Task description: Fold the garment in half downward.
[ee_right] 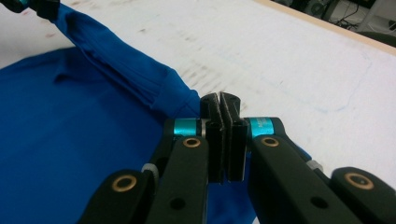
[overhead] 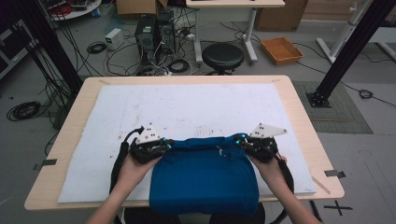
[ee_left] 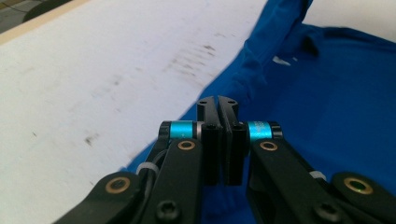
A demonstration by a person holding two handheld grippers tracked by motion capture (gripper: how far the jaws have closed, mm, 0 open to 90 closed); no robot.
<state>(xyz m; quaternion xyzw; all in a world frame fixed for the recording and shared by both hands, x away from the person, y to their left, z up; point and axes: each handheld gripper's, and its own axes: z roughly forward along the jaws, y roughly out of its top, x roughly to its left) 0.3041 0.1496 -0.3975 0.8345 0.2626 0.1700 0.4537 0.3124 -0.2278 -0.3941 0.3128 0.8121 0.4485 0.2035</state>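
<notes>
A blue cloth garment [overhead: 203, 177] lies on the white mat [overhead: 187, 107] at the near side and hangs over the table's front edge. My left gripper [overhead: 167, 144] is shut on the cloth's far left corner, and my right gripper [overhead: 241, 139] is shut on its far right corner. The far edge of the cloth runs as a bunched, taut band between them. In the left gripper view the jaws [ee_left: 218, 105] are pressed together with the blue cloth [ee_left: 327, 93] pulled up to the right. In the right gripper view the closed jaws [ee_right: 220, 103] pinch the cloth [ee_right: 70, 121], which stretches off to the upper left.
The wooden table [overhead: 299, 116] frames the mat, whose far half is bare and faintly stained. Behind the table stand a black stool [overhead: 222, 56], computer towers [overhead: 145, 32] with cables and an orange tray [overhead: 281, 50]. Black frame posts [overhead: 341, 60] rise at both sides.
</notes>
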